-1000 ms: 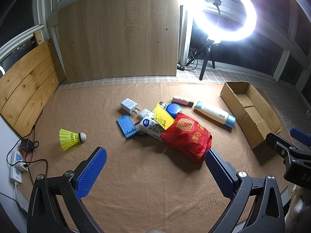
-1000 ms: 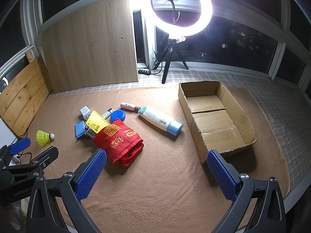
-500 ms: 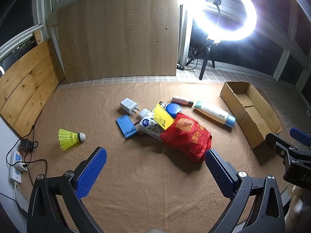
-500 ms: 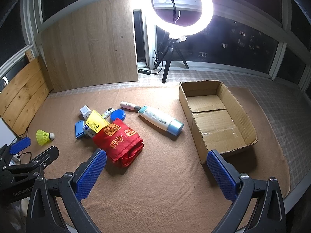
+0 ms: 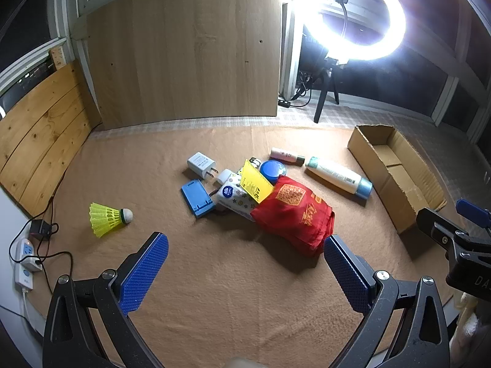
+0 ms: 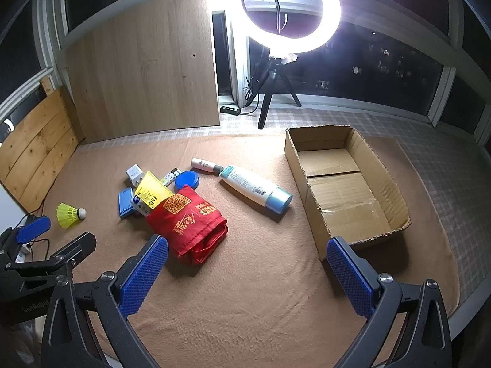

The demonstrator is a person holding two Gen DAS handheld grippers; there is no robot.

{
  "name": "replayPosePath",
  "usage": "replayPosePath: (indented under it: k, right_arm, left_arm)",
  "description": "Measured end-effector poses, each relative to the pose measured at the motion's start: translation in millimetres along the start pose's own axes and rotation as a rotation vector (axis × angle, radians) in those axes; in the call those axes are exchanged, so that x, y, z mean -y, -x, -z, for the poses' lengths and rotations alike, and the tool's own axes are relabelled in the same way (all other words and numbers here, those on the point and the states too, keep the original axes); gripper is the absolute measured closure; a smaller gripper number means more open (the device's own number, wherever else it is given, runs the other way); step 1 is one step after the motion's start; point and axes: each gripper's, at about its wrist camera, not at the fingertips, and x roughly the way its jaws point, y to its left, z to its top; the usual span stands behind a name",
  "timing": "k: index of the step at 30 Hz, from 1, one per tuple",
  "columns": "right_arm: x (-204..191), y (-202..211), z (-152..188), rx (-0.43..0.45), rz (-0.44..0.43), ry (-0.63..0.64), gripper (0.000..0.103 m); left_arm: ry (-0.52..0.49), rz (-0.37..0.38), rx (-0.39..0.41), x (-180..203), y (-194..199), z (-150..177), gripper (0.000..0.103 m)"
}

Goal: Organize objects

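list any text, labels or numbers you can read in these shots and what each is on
"DA": cut-off white letters on the black body of the right gripper, seen from the left wrist.
Red fabric bag: gold characters and a square gold emblem, too blurred to read.
Yellow card: dark print, illegible.
White bottle with the blue cap: label too small.
White charger plug: print too small.

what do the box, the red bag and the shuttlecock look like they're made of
Box: corrugated cardboard, matte brown, with frayed edges.
Red bag: thin cloth, probably synthetic; it folds softly with a slight sheen.
Shuttlecock: yellow plastic skirt, moulded ribs; the pale tip's material is unclear.
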Motion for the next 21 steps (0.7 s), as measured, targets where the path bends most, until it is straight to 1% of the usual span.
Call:
replayPosePath:
  k: [8,14,19,21]
  right_arm:
    - [-2,-10,-5,-0.007,-0.006,0.018,0.001]
    - [-8,-30,-12,-0.029,-0.060,0.063,0.001]
    - [-6,-57,-21,-0.082,-0.120,0.060,0.001]
    - [-4,-69,-25,-0.103,-0.134,0.062,0.001]
  left_arm:
    - [0.003,0.002,-0.014,0,-8,-1,0.001]
    - [0.014,0.008,-0.034,-2,-23,-2,0.001]
    - [0.022,0.034,-0.068,-3,-43,0,0.001]
    - [0.039,0.058,-0.076,-4,-52,0,0.001]
